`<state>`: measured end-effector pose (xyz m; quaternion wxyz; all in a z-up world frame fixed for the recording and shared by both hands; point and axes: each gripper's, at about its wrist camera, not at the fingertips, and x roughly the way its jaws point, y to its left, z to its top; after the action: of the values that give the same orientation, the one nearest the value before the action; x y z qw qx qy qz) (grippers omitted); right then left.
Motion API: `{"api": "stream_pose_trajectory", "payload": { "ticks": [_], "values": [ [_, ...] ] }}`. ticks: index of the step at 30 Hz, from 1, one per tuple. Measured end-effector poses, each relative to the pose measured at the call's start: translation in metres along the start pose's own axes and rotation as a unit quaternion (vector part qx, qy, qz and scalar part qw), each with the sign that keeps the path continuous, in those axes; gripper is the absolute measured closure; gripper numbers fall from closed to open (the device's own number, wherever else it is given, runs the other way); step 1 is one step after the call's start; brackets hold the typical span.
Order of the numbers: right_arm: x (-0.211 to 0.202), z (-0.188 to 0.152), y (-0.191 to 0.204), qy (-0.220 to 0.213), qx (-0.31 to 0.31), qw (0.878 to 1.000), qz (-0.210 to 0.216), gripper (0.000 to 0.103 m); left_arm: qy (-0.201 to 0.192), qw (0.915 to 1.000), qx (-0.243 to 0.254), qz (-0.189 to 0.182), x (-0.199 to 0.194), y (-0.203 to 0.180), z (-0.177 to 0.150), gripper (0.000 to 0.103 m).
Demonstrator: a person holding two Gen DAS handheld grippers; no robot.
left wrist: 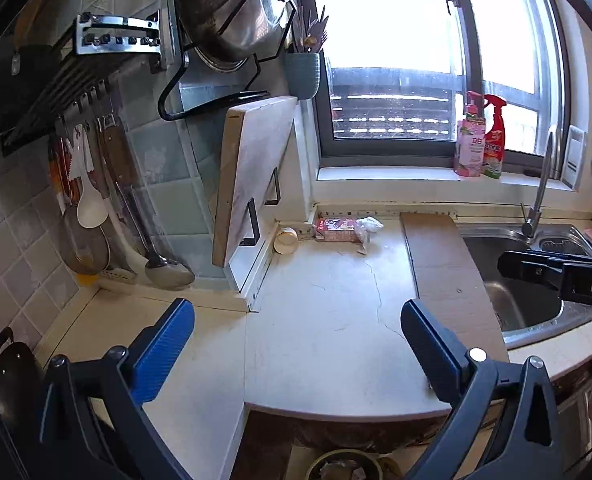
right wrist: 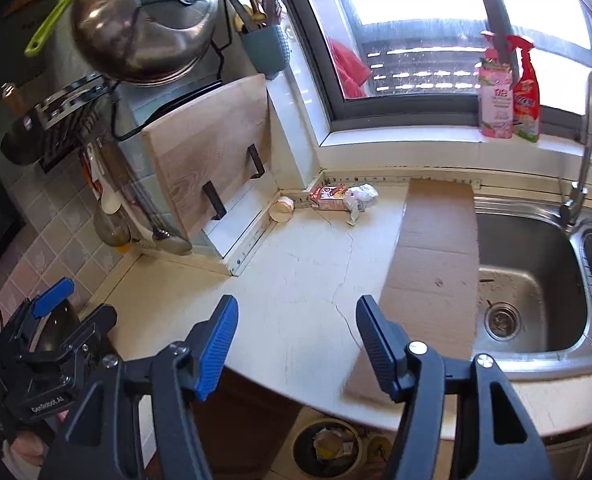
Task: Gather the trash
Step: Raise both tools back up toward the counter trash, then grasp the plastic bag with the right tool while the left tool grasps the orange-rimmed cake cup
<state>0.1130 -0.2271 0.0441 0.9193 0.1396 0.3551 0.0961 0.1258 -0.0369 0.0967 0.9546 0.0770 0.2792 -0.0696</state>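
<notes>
Three pieces of trash lie at the back of the counter under the window: a tipped paper cup (left wrist: 286, 240) (right wrist: 281, 209), a pink carton (left wrist: 335, 230) (right wrist: 328, 197) and crumpled white plastic (left wrist: 367, 228) (right wrist: 359, 197). A round trash bin (right wrist: 327, 448) (left wrist: 342, 466) with rubbish in it stands on the floor below the counter edge. My left gripper (left wrist: 298, 344) is open and empty over the counter's front. My right gripper (right wrist: 297, 346) is open and empty, also near the front edge. Both are far from the trash.
A cardboard sheet (right wrist: 432, 264) lies beside the steel sink (right wrist: 536, 280) with its faucet (right wrist: 580, 168). A cutting board (right wrist: 211, 144) leans on a rack at the left. Utensils and a pot lid hang on the tiled wall. Two spray bottles (right wrist: 510, 88) stand on the sill.
</notes>
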Motion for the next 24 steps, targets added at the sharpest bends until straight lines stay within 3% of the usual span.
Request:
{"api": "stream_pose_trajectory", "payload": {
  "ticks": [7,11,14,18,24],
  "values": [
    [0.093,0.068,-0.042,0.038,0.01,0.999,0.028,0.041,0.036,0.9989,-0.023,0.018,0.111,-0.019,0.046,0.001],
    [0.156,0.106,-0.071,0.052,0.034,0.997,0.044,0.041,0.028,0.9991,-0.008,0.029,0.176,-0.043,0.068,0.001],
    [0.217,0.127,-0.097,0.066,0.058,0.995,0.043,0.041,0.047,0.9983,0.004,0.035,0.238,-0.059,0.08,0.011],
    [0.3,0.137,-0.128,0.098,0.1,0.989,0.047,0.041,0.086,0.9954,0.002,0.042,0.319,-0.067,0.084,0.018],
    [0.384,0.134,-0.175,0.115,0.194,0.974,0.034,0.041,0.125,0.9899,-0.047,0.05,0.402,-0.051,0.079,0.022]
  ]
}}
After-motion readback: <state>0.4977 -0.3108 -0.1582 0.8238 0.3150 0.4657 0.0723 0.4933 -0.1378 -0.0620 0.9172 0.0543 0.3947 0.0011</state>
